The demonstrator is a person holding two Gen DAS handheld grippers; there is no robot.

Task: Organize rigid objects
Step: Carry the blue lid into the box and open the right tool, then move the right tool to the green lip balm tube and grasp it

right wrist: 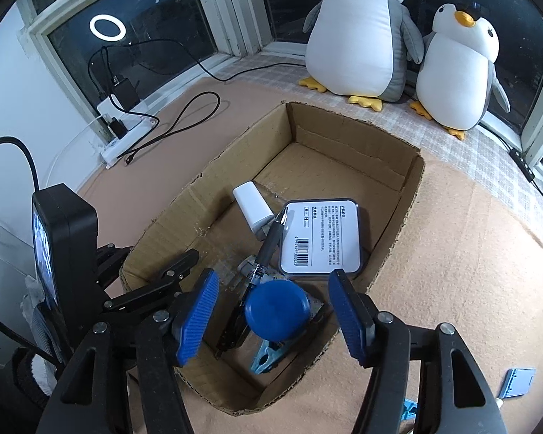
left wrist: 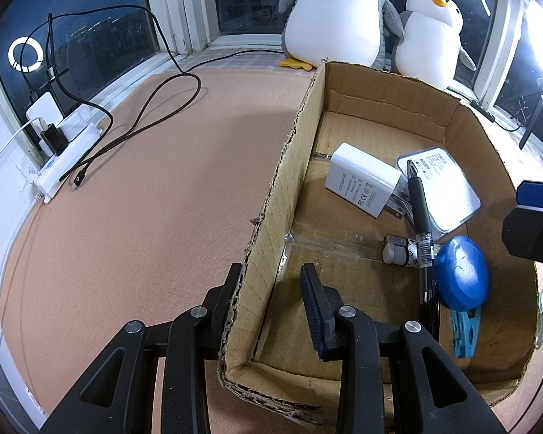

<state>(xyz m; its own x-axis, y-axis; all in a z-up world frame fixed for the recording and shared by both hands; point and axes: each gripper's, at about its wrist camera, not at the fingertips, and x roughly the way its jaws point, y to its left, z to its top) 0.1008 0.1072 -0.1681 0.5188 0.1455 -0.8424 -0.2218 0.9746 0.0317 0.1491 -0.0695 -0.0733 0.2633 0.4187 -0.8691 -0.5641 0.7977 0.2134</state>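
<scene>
Straddling left wall of cardboard box [left wrist: 289,166] w/ left gripper [left wrist: 271,285], fingers parted, not clamping. Hovering right gripper [right wrist: 275,311] spread wide over box, holding nothing. Sitting inside: blue disc [right wrist: 277,310], black pen [left wrist: 420,217], white charger [left wrist: 360,181], flat case [right wrist: 322,240].

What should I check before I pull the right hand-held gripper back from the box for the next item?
1. Right hand-held gripper open and empty: ok, fingers spread wide with nothing between them.
2. Blue disc released into the box: ok, it lies inside on other items.
3. Left hand-held gripper steadying the box: cannot tell; its fingers straddle the box's side wall, but contact is unclear.
4. Pen, charger and flat case inside the box: ok.
5. Items left outside: not ok, a small blue piece lies on the mat by the right side.
</scene>
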